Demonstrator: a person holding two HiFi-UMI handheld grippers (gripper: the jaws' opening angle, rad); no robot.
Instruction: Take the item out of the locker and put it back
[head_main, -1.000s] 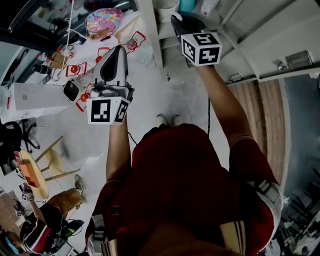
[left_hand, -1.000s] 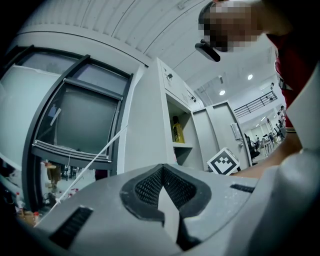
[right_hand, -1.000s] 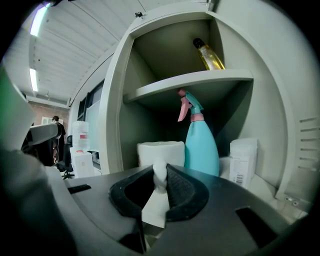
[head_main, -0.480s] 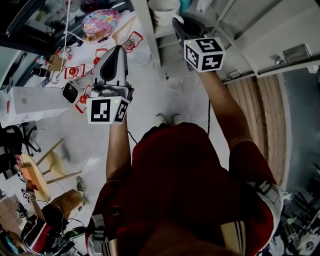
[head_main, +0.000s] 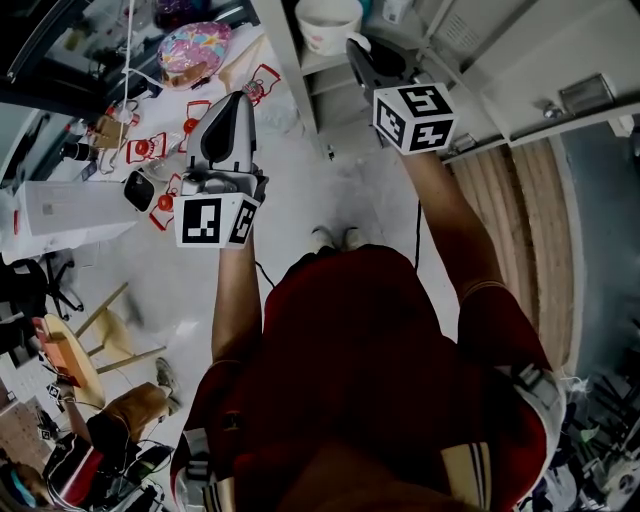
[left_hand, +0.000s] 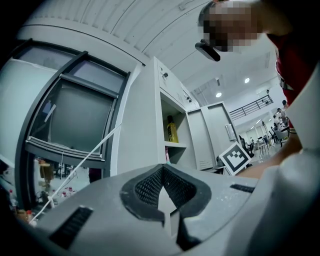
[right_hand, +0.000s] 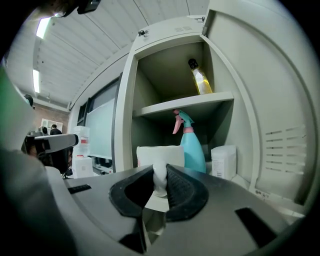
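Pinching the mug (right_hand: 150, 156) handle: right tool (right_hand: 159, 183), in right gripper view only.

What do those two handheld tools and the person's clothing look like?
The left gripper and right gripper are pale grey shells with black ribbed pads, each carrying a white cube of black square markers. The person wears a dark red short-sleeved shirt.
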